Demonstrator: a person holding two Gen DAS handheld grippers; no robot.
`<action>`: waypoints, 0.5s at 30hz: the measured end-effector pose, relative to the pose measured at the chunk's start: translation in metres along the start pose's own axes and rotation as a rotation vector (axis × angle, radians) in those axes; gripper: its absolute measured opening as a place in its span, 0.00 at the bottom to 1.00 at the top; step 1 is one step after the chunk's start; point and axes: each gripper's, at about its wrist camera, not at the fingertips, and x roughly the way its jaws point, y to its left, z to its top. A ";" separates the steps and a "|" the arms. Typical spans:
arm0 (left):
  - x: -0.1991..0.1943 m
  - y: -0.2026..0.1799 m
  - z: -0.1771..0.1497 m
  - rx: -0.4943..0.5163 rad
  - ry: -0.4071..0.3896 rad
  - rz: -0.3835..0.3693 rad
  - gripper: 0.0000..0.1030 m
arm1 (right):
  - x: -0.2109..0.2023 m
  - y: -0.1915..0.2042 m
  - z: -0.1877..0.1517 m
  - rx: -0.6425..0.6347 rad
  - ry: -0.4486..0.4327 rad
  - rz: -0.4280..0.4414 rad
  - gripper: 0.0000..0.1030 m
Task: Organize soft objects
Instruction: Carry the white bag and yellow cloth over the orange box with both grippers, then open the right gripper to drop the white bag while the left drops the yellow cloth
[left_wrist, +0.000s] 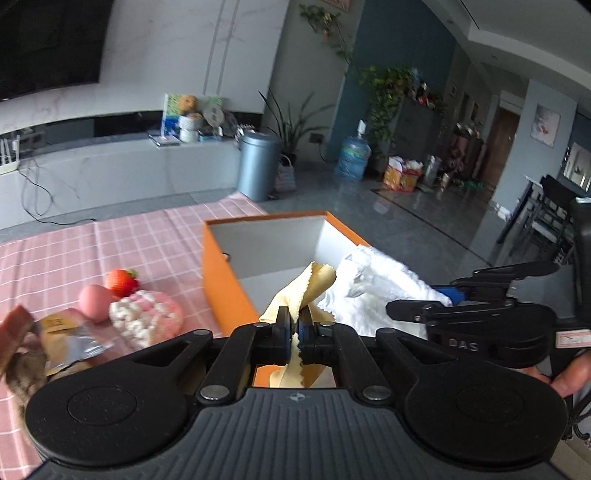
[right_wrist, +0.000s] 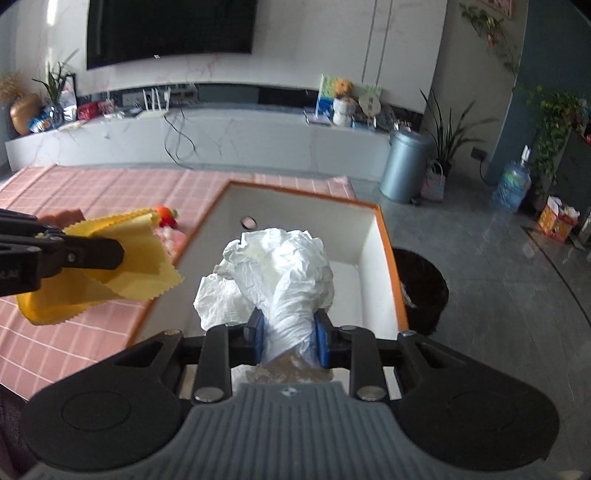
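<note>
My left gripper (left_wrist: 294, 329) is shut on a thin yellow cloth (left_wrist: 312, 286) with zigzag edges, held above the near wall of an orange box (left_wrist: 221, 273) with a white inside. My right gripper (right_wrist: 290, 339) is shut on a crumpled white cloth (right_wrist: 284, 266), which hangs over the open box (right_wrist: 384, 236). In the left wrist view the right gripper (left_wrist: 421, 308) comes in from the right with the white cloth (left_wrist: 373, 280). The right wrist view shows the left gripper (right_wrist: 88, 251) at the left with the yellow cloth (right_wrist: 125, 266).
On the pink checked tablecloth (left_wrist: 110, 240), left of the box, lie a strawberry toy (left_wrist: 121, 282), a pink ball (left_wrist: 96, 297), a pink-and-white knitted piece (left_wrist: 147, 317) and a foil packet (left_wrist: 70, 341). A dark round stool (right_wrist: 421, 284) stands right of the box.
</note>
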 end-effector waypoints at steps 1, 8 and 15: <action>0.006 -0.002 0.002 0.004 0.008 -0.007 0.04 | 0.007 -0.005 0.000 0.004 0.028 0.004 0.25; 0.038 -0.013 0.011 0.036 0.061 -0.022 0.04 | 0.057 -0.016 -0.005 -0.014 0.199 0.002 0.27; 0.054 -0.013 0.010 0.043 0.107 -0.026 0.04 | 0.094 -0.014 -0.007 -0.069 0.327 -0.030 0.30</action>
